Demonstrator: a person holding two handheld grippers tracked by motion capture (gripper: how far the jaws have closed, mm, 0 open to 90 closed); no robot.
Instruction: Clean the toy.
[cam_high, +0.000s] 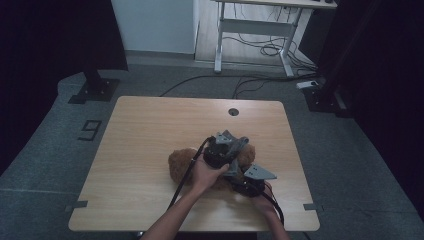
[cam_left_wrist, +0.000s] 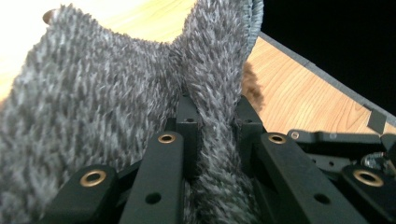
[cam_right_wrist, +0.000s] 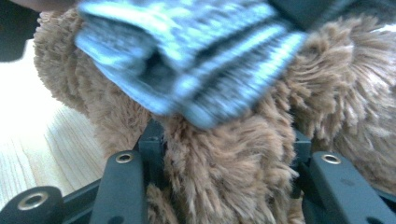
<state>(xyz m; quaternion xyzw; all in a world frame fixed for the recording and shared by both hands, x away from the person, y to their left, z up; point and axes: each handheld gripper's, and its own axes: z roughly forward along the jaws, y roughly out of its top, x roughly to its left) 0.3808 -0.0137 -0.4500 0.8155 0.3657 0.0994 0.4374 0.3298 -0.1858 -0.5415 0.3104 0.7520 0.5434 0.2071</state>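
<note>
1. Brown plush toy (cam_high: 181, 162): lies on the wooden table (cam_high: 145, 135), at its near middle; landmark.
2. Left gripper (cam_left_wrist: 215, 109): over the plush toy's middle, jaws pinched on a fold of grey knitted garment (cam_left_wrist: 93, 116).
3. Right gripper (cam_right_wrist: 224, 140): at the plush toy's right side, jaws clamping a thick brown furry part.

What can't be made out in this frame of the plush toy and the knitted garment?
- Brown plush toy: high view, its shape and face are covered by the hands and both grippers.
- Grey knitted garment: left gripper view, cut off by the edges; what kind of garment is unclear.
- Garment's striped cuff: right gripper view, motion-blurred.
- Toy part pinched: right gripper view, too close to identify.
</note>
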